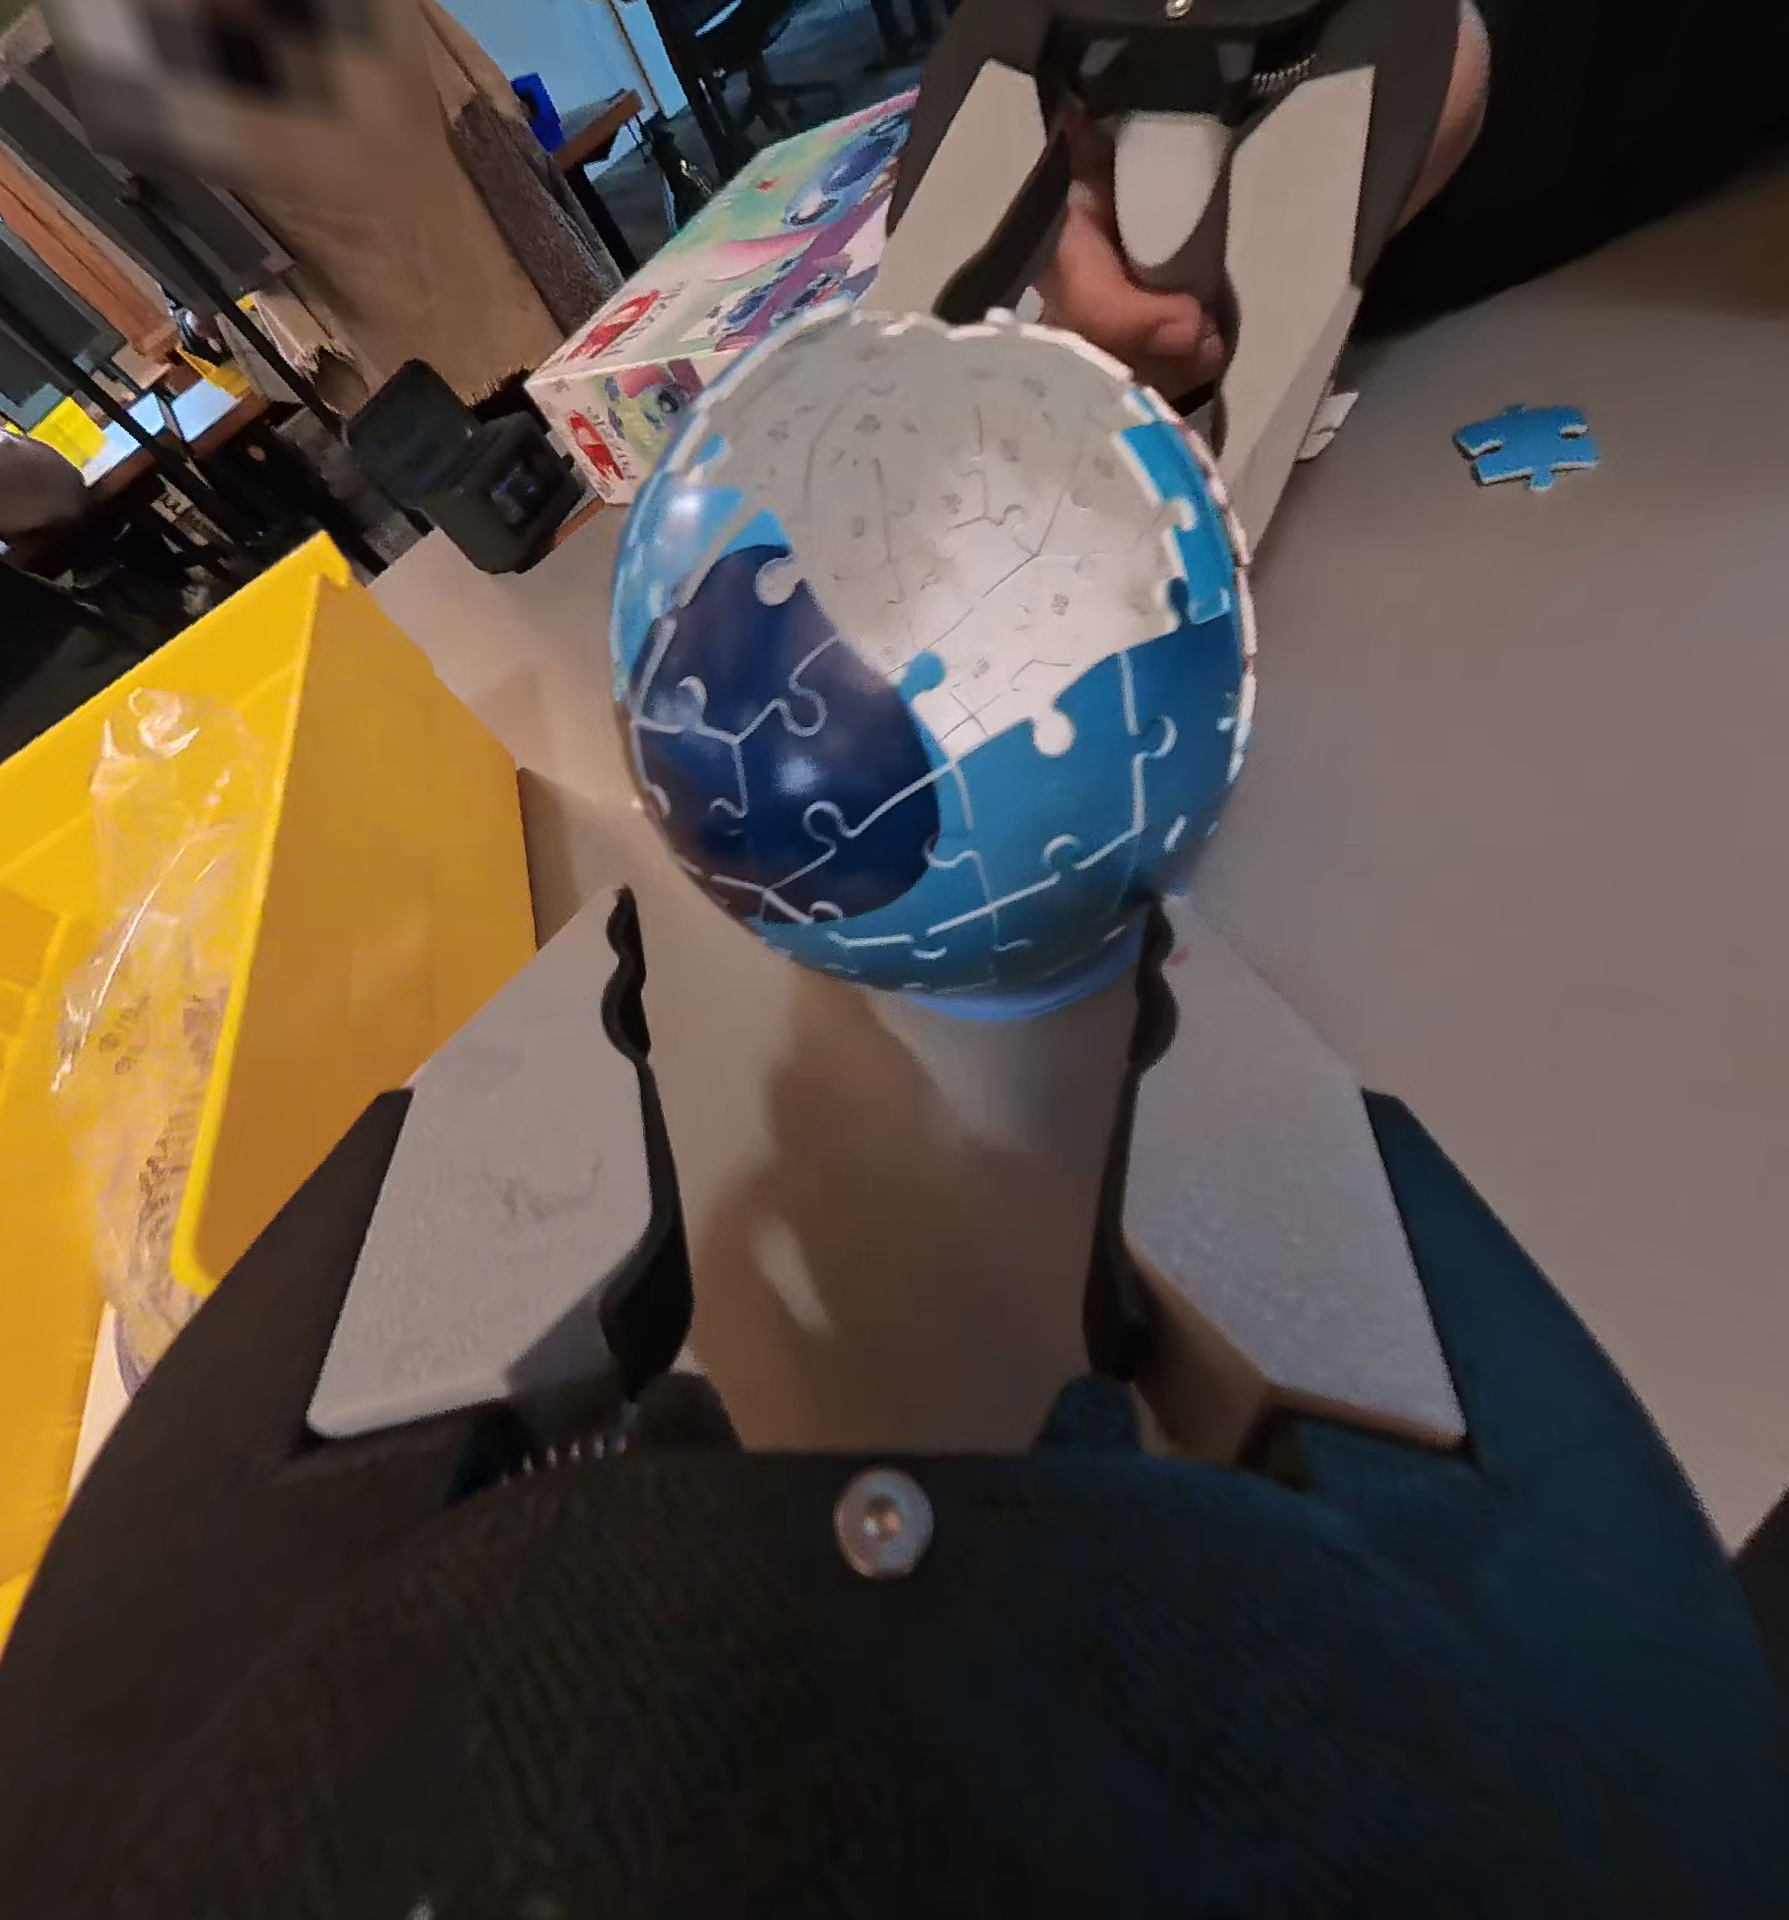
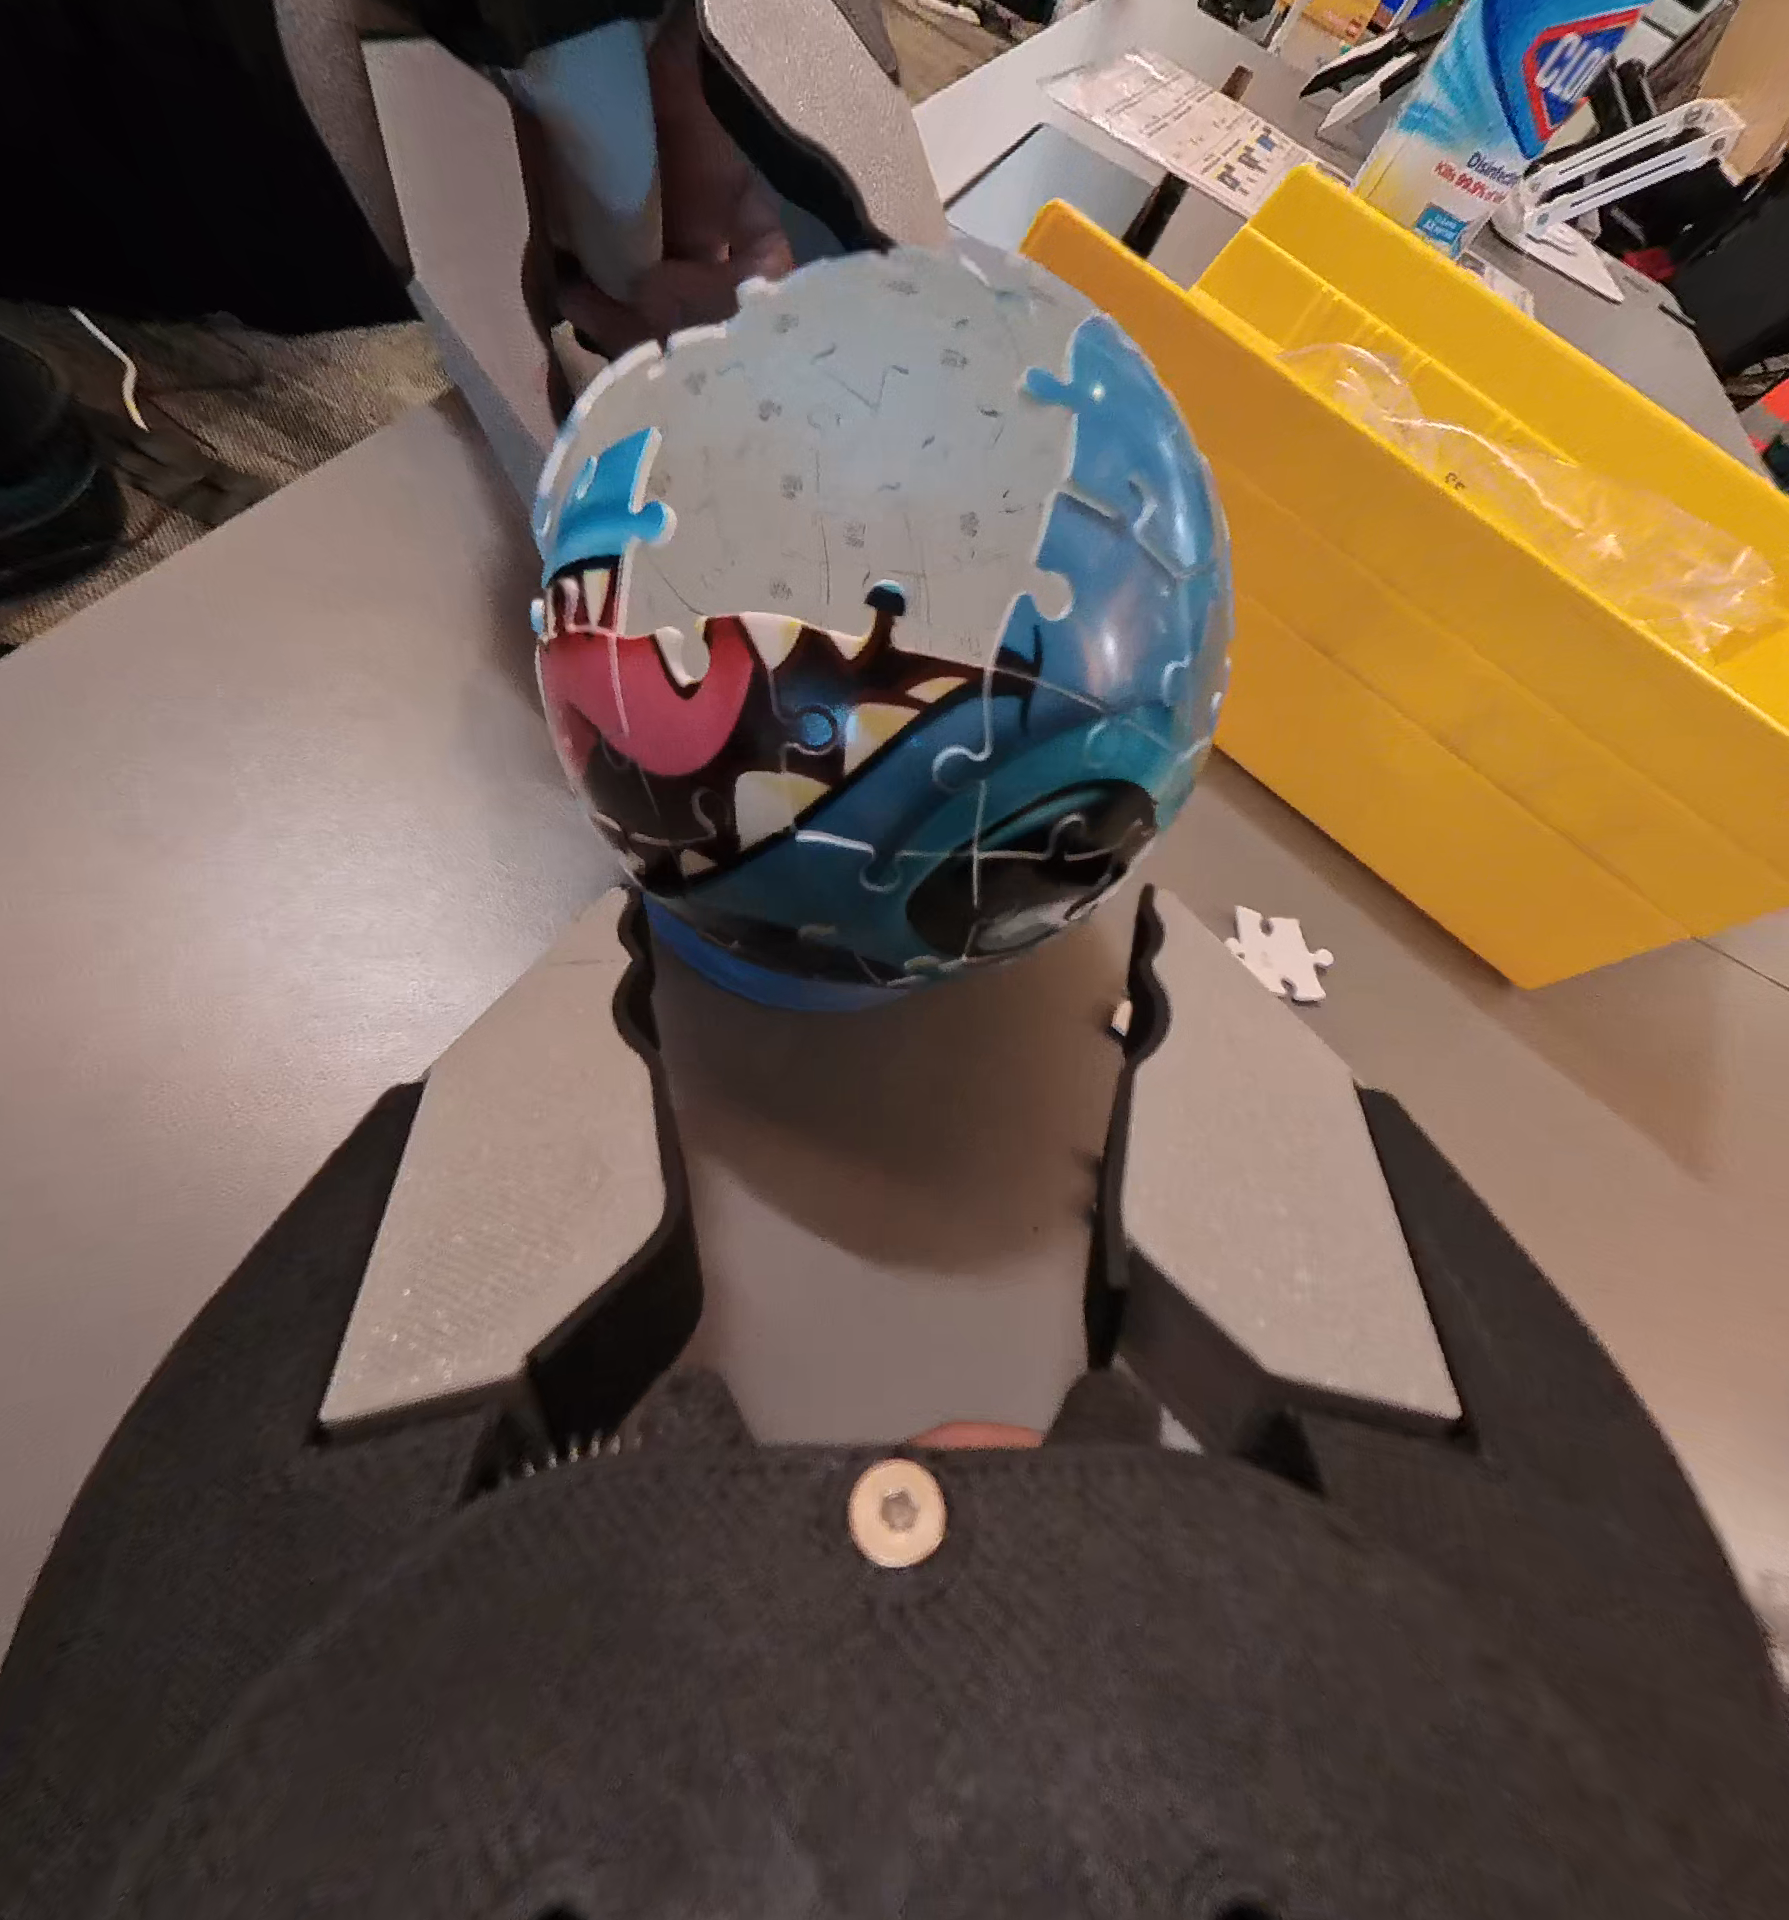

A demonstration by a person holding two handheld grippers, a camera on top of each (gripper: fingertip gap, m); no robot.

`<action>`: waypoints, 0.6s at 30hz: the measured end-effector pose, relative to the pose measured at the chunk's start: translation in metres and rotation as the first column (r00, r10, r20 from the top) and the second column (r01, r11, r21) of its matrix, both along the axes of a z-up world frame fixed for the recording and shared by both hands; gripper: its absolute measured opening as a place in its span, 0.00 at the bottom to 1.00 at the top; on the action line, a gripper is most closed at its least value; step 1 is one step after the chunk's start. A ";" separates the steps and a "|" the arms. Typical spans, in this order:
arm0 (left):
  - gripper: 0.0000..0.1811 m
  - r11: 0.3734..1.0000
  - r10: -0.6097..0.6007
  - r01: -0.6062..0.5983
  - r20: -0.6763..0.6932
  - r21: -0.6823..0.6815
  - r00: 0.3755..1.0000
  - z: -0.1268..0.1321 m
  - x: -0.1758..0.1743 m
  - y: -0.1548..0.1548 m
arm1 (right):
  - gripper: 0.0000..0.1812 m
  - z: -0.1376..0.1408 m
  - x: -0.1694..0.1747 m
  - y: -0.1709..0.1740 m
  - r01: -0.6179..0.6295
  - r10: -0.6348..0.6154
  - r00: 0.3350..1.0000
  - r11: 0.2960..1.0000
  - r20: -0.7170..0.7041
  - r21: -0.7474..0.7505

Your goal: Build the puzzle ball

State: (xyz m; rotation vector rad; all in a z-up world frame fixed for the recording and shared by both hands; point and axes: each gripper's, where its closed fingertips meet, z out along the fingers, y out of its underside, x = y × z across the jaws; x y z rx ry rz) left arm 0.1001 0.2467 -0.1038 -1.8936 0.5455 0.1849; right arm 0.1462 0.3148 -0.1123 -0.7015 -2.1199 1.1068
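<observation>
The puzzle ball [image 1: 931, 665] is partly built and stands on a blue ring [image 1: 1004, 1003] on the grey table. Its top is open and shows the white backs of the pieces. The outside is blue, with a dark blue patch. My left gripper [image 1: 885, 935] is open, with its fingertips on either side of the ball's base. In the right wrist view the ball [image 2: 879, 644] shows a pink tongue and teeth. My right gripper [image 2: 885, 935] is open at the base from the opposite side. A loose blue piece [image 1: 1524, 445] and a white face-down piece [image 2: 1279, 951] lie on the table.
A yellow bin [image 1: 350, 831] holding a clear plastic bag [image 1: 142, 987] stands beside the ball; the bin also shows in the right wrist view [image 2: 1492, 727]. The puzzle box [image 1: 724, 312] and a black device [image 1: 464, 478] lie behind. A wipes canister [image 2: 1492, 104] stands far back. My right gripper's tips are some 12 cm from the white face-down piece [image 2: 1279, 951].
</observation>
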 end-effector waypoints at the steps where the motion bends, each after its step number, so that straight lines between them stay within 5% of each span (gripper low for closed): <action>1: 0.53 1.000 0.003 -0.003 0.021 -0.007 1.000 0.000 -0.003 -0.001 | 0.50 0.002 0.001 0.001 -0.003 0.003 1.000 1.000 0.005 -0.016; 8: 0.55 1.000 -0.028 0.029 0.097 -0.003 0.995 0.001 -0.007 0.001 | 0.53 0.007 0.000 -0.005 -0.029 0.036 0.997 0.994 0.063 -0.106; 18: 0.54 0.998 -0.042 0.041 -0.009 -0.041 0.999 -0.021 0.003 0.014 | 0.56 -0.004 -0.007 -0.009 -0.018 0.026 0.996 0.995 0.082 -0.098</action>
